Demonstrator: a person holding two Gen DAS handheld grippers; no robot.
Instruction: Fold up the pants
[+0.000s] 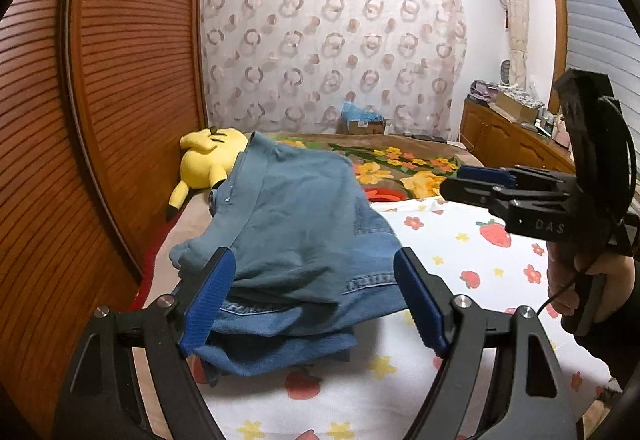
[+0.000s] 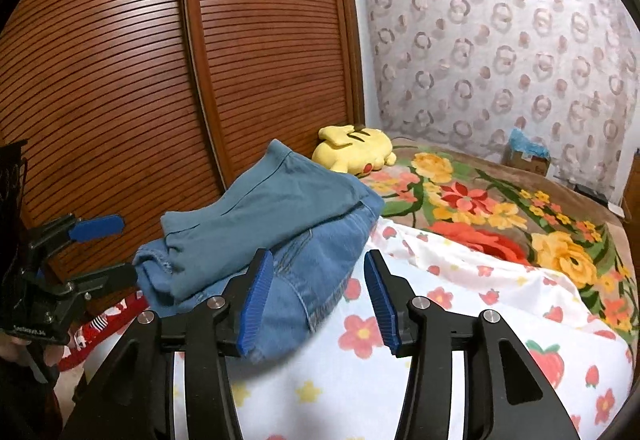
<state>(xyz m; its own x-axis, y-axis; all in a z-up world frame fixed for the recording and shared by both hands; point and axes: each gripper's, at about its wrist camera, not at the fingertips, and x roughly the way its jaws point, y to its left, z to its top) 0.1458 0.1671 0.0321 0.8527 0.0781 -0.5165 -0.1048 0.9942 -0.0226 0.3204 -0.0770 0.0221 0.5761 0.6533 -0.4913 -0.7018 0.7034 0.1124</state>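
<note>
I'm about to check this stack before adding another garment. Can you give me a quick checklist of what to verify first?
1. Left gripper open, holding nothing: ok.
2. Right gripper open, holding nothing: ok.
3. Teal pants folded on top of the jeans: ok.
4. Stack resting on the bed sheet: ok.
5. Stack edges lined up: not ok, jeans stick out.
6. Plush toy clear of the stack: ok.

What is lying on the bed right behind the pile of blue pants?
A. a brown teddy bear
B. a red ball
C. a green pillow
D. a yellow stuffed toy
D: a yellow stuffed toy lies on the bed just past the folded pants, next to the wooden closet doors.
</note>
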